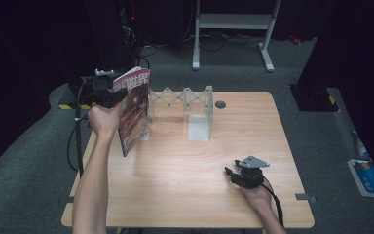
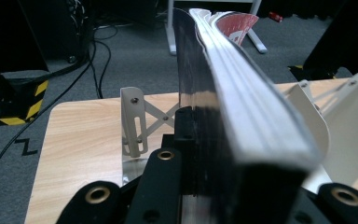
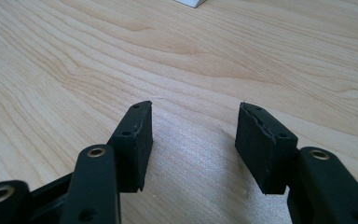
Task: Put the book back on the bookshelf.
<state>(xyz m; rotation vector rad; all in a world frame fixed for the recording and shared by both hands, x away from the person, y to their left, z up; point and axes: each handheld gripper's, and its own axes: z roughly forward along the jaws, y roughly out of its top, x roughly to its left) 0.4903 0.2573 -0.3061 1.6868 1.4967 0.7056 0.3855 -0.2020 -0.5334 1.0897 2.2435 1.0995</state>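
Observation:
A thick magazine (image 1: pixel 134 109) with a dark red cover stands upright over the table's far left, tilted a little. My left gripper (image 1: pixel 108 95) is shut on it from the left side. In the left gripper view the magazine (image 2: pixel 242 107) runs edge-on between the jaws of my left gripper (image 2: pixel 214 140), just above the left end panel (image 2: pixel 134 123) of a white expanding book rack (image 1: pixel 185 97). My right gripper (image 1: pixel 230 173) rests low at the table's near right. Its jaws stand open over bare wood, as the right gripper view shows (image 3: pixel 193 140).
The rack has scissor links and an upright divider (image 1: pixel 198 122) near the table's (image 1: pixel 185 195) middle. A round cable hole (image 1: pixel 220 104) sits behind it. A white desk frame (image 1: pixel 233 29) stands on the carpet beyond. A blue and white booklet (image 1: pixel 370 178) lies on the floor at right.

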